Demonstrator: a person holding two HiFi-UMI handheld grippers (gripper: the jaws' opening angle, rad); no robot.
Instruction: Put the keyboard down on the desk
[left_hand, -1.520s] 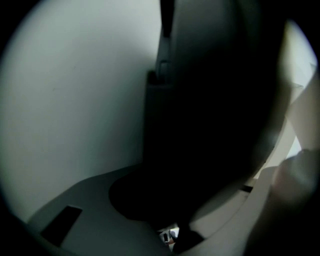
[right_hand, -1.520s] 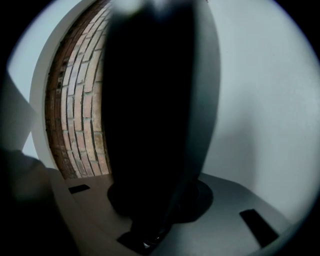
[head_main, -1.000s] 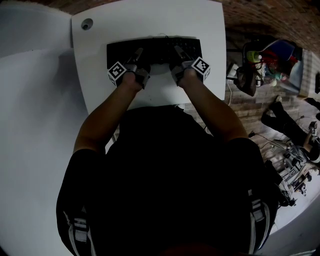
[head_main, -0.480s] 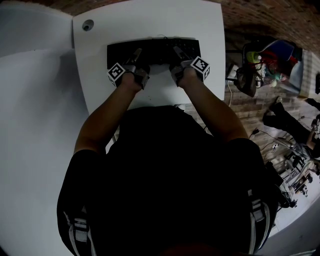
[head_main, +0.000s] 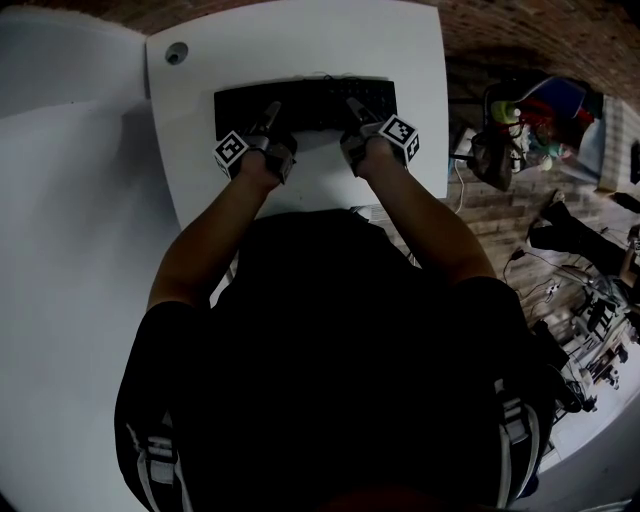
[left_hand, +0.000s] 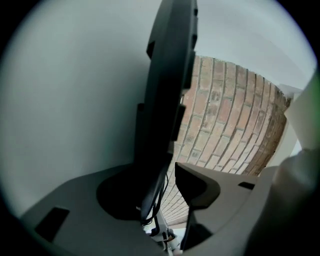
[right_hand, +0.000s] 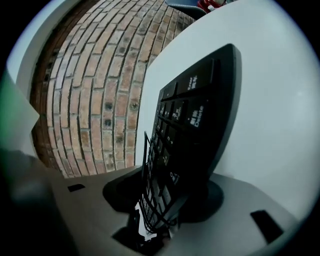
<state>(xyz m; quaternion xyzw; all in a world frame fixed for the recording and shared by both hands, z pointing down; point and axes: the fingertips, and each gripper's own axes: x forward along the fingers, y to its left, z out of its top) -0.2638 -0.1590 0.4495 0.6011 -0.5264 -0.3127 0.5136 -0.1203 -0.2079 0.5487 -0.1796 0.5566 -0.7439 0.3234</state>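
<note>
Head view – keyboard (head_main: 310, 98) flat on the worktop (head_main: 300, 40), left claw (head_main: 270, 110) and right claw (head_main: 353, 105) just opened round its near edge – looks stiff, light, fine gripped there.

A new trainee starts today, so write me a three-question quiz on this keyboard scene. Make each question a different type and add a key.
1. True or false: the keyboard rests on the white desk.
2. What stands between the jaws of the left tool? A: the keyboard's near edge. B: a mug. C: nothing.
3. What colour is the round grommet at the desk's far left corner?

Key: 1 true. 2 A; the jaws have just been opening, and a gap shows beside the edge. 3 grey.
</note>
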